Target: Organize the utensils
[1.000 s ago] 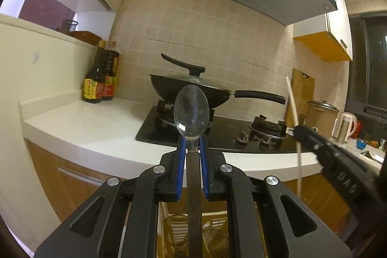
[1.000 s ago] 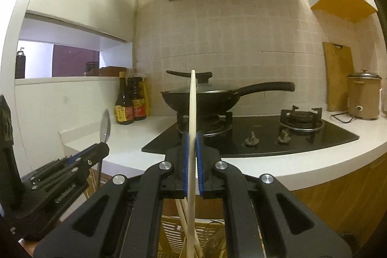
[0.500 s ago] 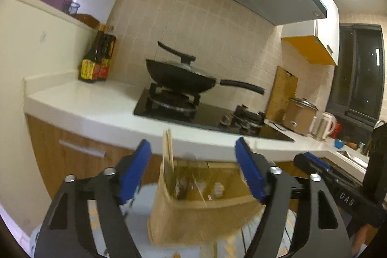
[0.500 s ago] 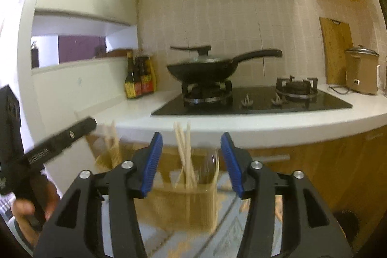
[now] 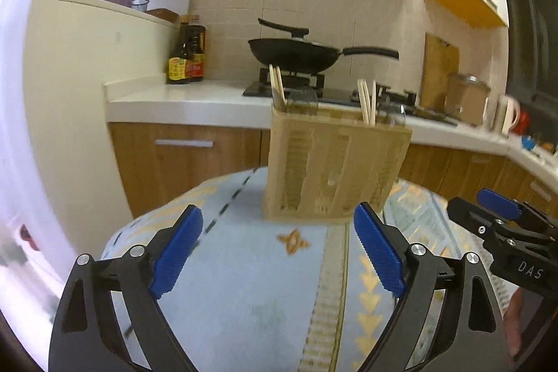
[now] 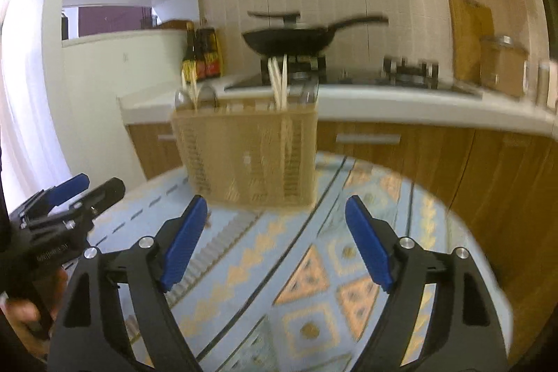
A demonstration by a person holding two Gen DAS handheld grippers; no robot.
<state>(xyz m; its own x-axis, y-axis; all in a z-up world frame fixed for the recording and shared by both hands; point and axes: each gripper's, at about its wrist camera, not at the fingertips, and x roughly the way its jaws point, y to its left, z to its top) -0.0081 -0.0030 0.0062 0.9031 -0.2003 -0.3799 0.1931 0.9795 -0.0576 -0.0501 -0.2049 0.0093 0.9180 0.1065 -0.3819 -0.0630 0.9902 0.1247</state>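
right claw (image 6: 273, 237) opening, empty, utensil basket (image 6: 249, 156) beyond

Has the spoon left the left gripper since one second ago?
Yes. The left gripper, jaws opening, is empty; against the wok it has sunk below the utensil holder.

left tool (image 5: 278, 247): black frame, ribbed blue pads, silver screws | right tool (image 6: 272, 235): same, white lettering

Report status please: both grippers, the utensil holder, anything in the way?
Left gripper and right gripper: jaws opening, nothing between. Utensil holder upright on patterned cloth, chopsticks inside. Nothing in the way.
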